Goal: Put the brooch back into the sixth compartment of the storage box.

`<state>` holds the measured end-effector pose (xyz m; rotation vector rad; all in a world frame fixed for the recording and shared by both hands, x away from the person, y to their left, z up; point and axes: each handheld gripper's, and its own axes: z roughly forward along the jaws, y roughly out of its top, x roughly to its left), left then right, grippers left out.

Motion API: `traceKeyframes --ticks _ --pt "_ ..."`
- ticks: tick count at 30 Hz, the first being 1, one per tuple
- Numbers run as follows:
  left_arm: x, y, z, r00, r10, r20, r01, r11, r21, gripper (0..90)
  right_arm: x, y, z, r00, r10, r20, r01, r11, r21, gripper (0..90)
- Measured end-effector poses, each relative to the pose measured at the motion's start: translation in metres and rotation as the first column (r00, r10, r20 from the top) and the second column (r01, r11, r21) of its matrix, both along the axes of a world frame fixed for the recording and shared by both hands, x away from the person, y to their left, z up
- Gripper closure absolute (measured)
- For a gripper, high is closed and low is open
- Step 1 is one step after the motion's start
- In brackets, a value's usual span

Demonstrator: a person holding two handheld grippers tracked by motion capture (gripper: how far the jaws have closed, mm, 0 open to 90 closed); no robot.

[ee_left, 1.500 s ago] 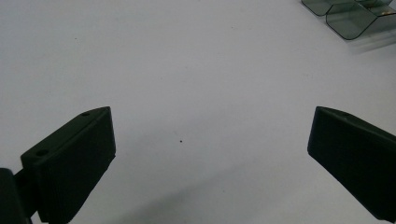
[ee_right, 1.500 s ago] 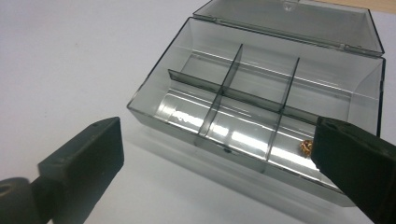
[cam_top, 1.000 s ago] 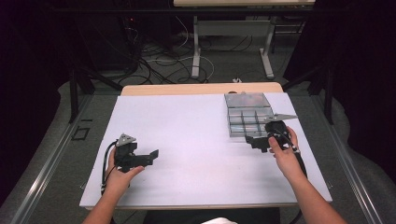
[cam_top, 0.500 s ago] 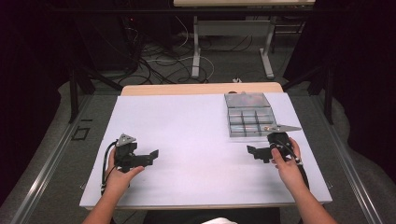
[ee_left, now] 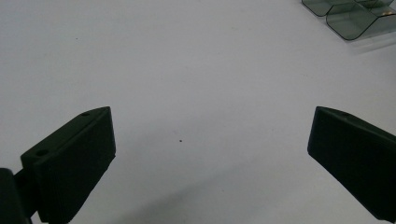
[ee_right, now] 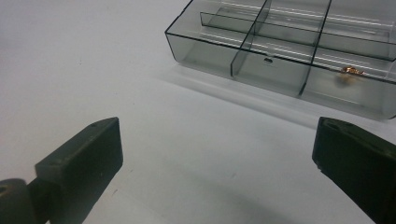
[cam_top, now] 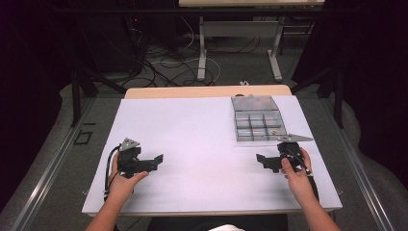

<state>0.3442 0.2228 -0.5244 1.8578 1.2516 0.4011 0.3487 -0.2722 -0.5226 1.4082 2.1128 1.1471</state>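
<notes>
A clear grey compartment box sits on the white table at the back right. In the right gripper view the box stands just ahead, and a small copper-coloured piece lies in its near right compartment. My right gripper rests on the table in front of the box, open, with nothing between its jaws. My left gripper lies at the front left, open over bare table. A corner of the box shows at the top right of the left gripper view.
A wooden strip edges the far side of the table. Beyond it are desk legs and loose cables on the floor. Metal rails run along both sides of the table.
My right gripper has drawn back from the box toward the table's front and a little right. The left gripper has stayed put.
</notes>
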Motion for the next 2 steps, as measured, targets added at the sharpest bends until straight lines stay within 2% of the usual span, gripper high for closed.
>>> traceKeyframes --ticks 2 --pt "0.0004 0.0010 0.0009 0.9998 -0.012 -0.019 0.012 0.9999 0.004 1.3 -0.0013 0.0001 0.0002 1.0000 0.003 0.004 -0.003 1.0000 -0.006 1.5"
